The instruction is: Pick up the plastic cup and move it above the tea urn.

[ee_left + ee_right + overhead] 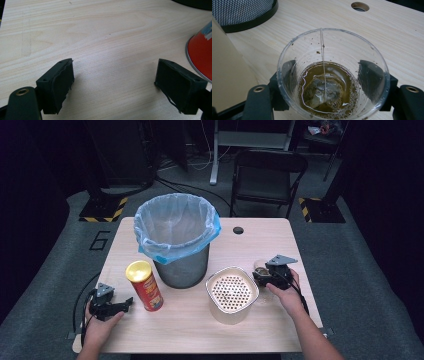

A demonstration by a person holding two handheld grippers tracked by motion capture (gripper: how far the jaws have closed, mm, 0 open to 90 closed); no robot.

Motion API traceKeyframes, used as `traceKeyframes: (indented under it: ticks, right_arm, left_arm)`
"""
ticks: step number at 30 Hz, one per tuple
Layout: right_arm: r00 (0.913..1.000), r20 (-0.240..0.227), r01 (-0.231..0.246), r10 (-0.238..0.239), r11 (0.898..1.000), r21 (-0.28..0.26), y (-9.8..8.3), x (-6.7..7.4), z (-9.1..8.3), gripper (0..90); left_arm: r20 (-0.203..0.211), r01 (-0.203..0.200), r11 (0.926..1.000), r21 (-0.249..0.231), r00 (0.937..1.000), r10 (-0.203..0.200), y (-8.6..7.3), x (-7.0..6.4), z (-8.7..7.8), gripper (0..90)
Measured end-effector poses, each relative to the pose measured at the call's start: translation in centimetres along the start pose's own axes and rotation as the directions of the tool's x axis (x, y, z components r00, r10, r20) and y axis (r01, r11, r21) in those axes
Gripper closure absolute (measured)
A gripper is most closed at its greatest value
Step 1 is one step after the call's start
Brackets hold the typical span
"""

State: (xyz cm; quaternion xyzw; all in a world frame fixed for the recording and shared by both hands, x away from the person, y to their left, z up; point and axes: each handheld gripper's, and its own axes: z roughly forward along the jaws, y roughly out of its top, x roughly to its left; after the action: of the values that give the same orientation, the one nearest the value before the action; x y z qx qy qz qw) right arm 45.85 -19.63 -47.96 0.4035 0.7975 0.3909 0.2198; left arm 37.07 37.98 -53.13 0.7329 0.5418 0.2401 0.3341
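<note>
One clear cup (333, 75) of tea, one teabag (322, 92) inside, clasped by right gripper (333, 82) fingers. Left gripper (113, 85) fingers spread, empty. One crisps can (144, 285), one bin (176, 239), one strainer pot (232, 294) on worktop (260, 240).

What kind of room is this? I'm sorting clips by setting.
Probably a lab or studio recording space: a pale wooden table on grey carpet, hazard-striped black stand bases, floor cables and a black folding chair behind.
</note>
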Motion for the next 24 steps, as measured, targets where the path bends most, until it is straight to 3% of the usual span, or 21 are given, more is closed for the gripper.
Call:
traceKeyframes:
  ticks: [13,18,21,24]
  right_arm:
    - [0.9997,-0.025,0.009,-0.009,1.0,-0.014,-0.18,-0.28,0.1,33.4]
    - [0.9989,-0.043,-0.018,0.017,1.0,-0.01,-0.14,-0.51,-0.01,34.2]
    - [0.9987,-0.049,-0.014,0.014,1.0,-0.006,-0.12,-0.61,-0.13,34.5]
    - [0.999,-0.038,0.024,-0.023,1.0,0.015,0.46,-0.59,-0.64,34.9]
  left_arm:
    - [0.001,0.0,1.0,0.0,1.0,0.0,0.0,0.01,-0.01,15.0]
    - [0.001,0.0,1.0,0.001,1.0,0.0,0.0,0.01,-0.01,15.1]
    - [0.001,0.001,1.0,0.0,1.0,-0.001,0.0,0.0,-0.01,15.1]
    - [0.001,0.0,1.0,0.001,1.0,0.0,0.0,0.01,-0.01,15.1]
